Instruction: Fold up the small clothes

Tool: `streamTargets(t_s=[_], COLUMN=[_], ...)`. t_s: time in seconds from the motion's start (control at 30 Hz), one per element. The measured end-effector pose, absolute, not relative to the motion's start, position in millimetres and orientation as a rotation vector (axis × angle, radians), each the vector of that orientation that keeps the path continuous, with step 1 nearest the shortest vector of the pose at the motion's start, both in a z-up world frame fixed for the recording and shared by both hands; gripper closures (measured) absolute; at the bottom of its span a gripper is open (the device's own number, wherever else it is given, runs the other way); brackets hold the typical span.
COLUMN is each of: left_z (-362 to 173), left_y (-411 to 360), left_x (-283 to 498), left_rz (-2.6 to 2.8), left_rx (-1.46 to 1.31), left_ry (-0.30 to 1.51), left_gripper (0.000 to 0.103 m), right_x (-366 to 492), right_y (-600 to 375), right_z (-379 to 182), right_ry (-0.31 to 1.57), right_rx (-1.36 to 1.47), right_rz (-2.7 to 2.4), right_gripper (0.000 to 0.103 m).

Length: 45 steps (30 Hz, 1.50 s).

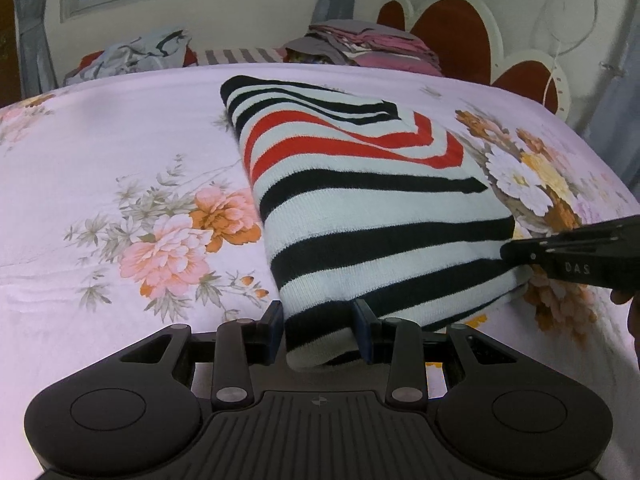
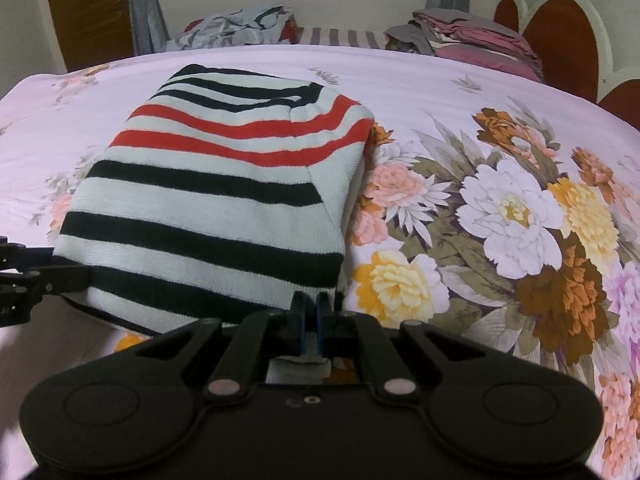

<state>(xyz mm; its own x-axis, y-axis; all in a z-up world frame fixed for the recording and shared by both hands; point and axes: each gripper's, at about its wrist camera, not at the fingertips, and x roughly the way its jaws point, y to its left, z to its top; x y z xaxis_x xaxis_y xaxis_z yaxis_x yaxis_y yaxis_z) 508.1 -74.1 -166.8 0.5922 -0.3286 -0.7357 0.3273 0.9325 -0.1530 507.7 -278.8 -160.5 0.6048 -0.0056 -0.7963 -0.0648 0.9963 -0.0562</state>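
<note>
A folded sweater (image 1: 360,208) with black, red and white stripes lies on the floral bedsheet (image 1: 120,140). My left gripper (image 1: 319,320) is shut on its thick near left corner, with fabric filling the gap between the pads. The right gripper (image 1: 508,254) comes in from the right edge and touches the sweater's near right corner. In the right wrist view the sweater (image 2: 216,200) lies ahead and to the left. My right gripper (image 2: 310,308) is shut on the hem, and a strip of white knit shows behind its fingers. The left gripper (image 2: 80,278) enters from the left edge.
At the bed's far edge sit a stack of folded pink and grey clothes (image 1: 372,44) and a crumpled heap (image 1: 132,56). A red and white headboard (image 1: 452,36) stands at the right. A hand (image 1: 632,312) shows at the right edge.
</note>
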Motion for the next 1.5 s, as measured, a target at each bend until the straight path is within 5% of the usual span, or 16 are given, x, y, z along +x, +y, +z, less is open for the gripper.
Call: streamTargets(t_s=[0.5,0.53,0.57,0.6,0.67,0.8,1.03,1.17,1.5], left_z=[-163.6,-160.0,-154.6,-149.0,-137.4,-129.5,-145.4,-160.9,-184.1], left_y=[-77.5,-76.3,-73.3,-69.6,-59.4,-43.9,-40.2,-47.3,-61.1], left_x=[506.5,505.7,503.0,498.6,489.6,510.3,565.8,584.7,615.2], left_rz=[-0.353,-0.347,-0.334,-0.315,-0.293,-0.310,-0.324,-0.324,-0.326], left_rx=[0.012,0.008,-0.002,-0.013,-0.049,-0.165,-0.310,-0.341,-0.436], left_ry=[0.875,0.875,0.859,0.824,0.741,0.756,0.860,0.903,0.988], left_gripper=[0.062,0.046,0.013,0.000,0.000,0.000,0.001,0.013,0.013], right_x=[506.5,506.9,506.4,501.9,488.7,499.1,541.1,568.2,604.2], right_y=[-273.7,-275.0,-276.3,-278.7,-289.7,-332.5,-377.0,-393.4,-409.1], right_z=[-161.9,-159.4,-153.1,-143.8,-126.8,-121.1,-148.5,-177.8,-212.3], right_ry=[0.918,0.928,0.935,0.907,0.801,0.800,0.853,0.889,0.901], right_rx=[-0.115,-0.103,-0.088,-0.063,0.012,0.290,0.551,0.641,0.826], right_rz=[0.028,0.038,0.042,0.041,0.057,0.104,0.166,0.232,0.389], right_gripper=[0.099,0.096,0.088,0.079,0.031,0.049,0.041,0.041,0.044])
